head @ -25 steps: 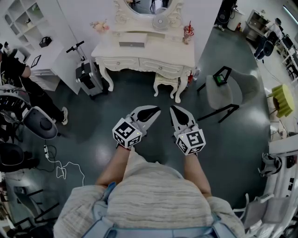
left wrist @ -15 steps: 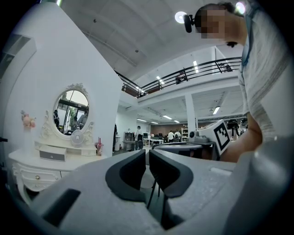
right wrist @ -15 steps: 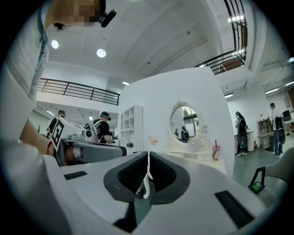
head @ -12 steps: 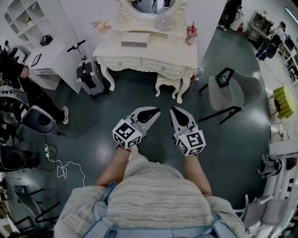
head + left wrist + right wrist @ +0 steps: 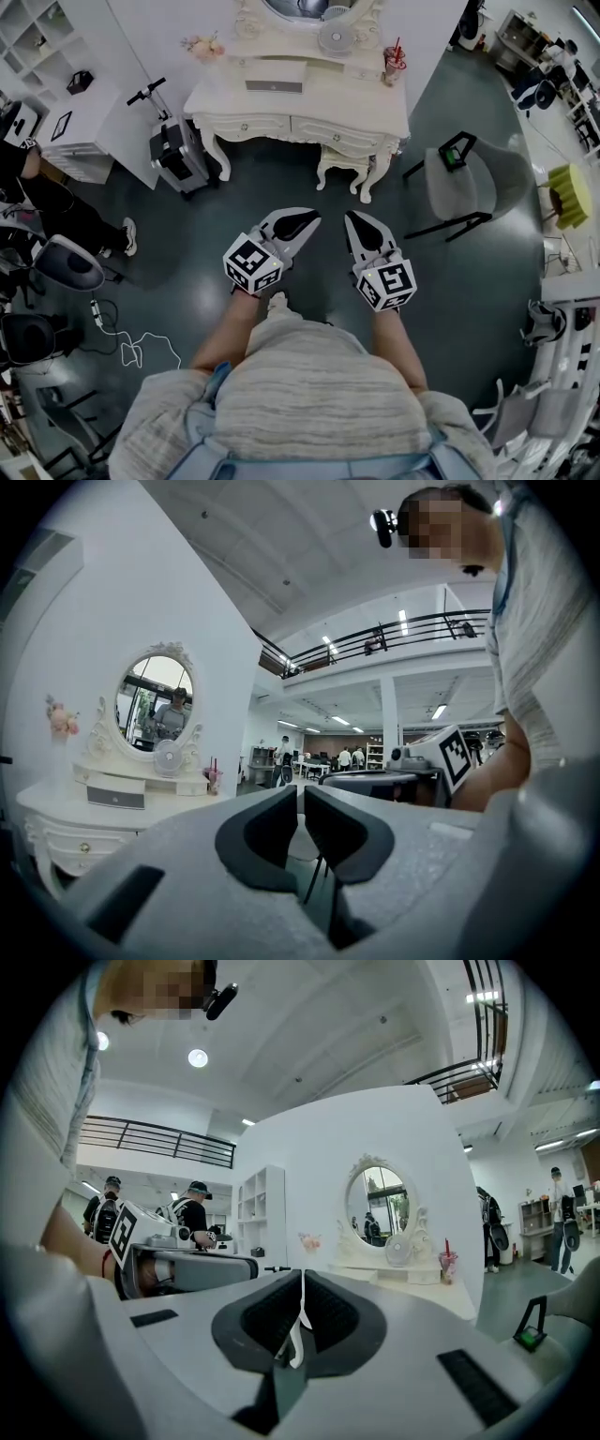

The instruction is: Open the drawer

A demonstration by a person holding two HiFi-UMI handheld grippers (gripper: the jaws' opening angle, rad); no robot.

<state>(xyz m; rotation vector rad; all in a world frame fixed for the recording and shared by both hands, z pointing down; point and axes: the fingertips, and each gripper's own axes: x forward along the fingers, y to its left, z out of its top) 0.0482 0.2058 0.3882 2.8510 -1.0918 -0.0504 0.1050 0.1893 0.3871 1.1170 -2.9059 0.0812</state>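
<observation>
As the head view looks down, left gripper (image 5: 312, 217) and right gripper (image 5: 351, 217) side by side, well short of the closed drawers (image 5: 246, 125) of the dressing table (image 5: 309, 94), left gripper view, jaws all but closed, empty, right gripper view, jaws together, empty.

Looks dully glossy across the smooth dark grey floor (image 5: 187, 253), satin on the cream-painted carved dressing table (image 5: 347, 94), matt plastic on the grey left gripper (image 5: 314, 215) and right gripper (image 5: 349, 217).
</observation>
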